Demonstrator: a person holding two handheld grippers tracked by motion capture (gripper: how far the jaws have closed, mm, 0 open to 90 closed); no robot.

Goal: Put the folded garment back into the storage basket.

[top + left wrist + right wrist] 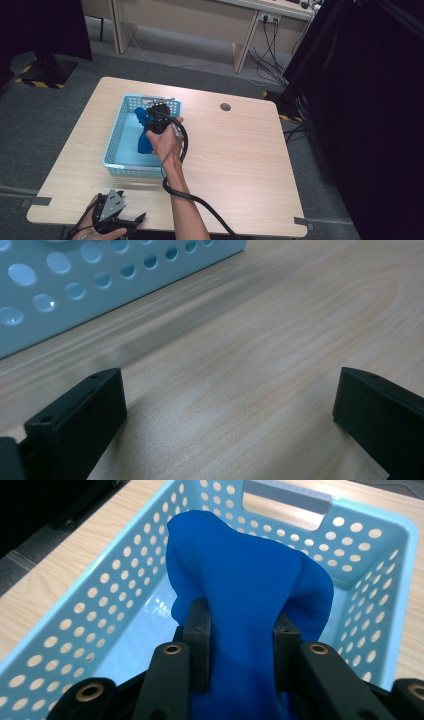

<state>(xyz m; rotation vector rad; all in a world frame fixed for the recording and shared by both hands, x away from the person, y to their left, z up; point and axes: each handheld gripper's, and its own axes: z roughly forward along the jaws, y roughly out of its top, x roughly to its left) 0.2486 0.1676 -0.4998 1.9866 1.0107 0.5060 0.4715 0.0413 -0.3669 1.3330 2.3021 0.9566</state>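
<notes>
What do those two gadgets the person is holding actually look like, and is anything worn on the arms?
Both are black handheld tools. The left gripper carries a grey three-cornered plate on top and ends in two blocky black jaws with small screw holes. The right gripper has jaw arms with brass-coloured rivets, and a thick black cable trails from it along the forearm. The forearms are bare, with no sleeves in sight.
</notes>
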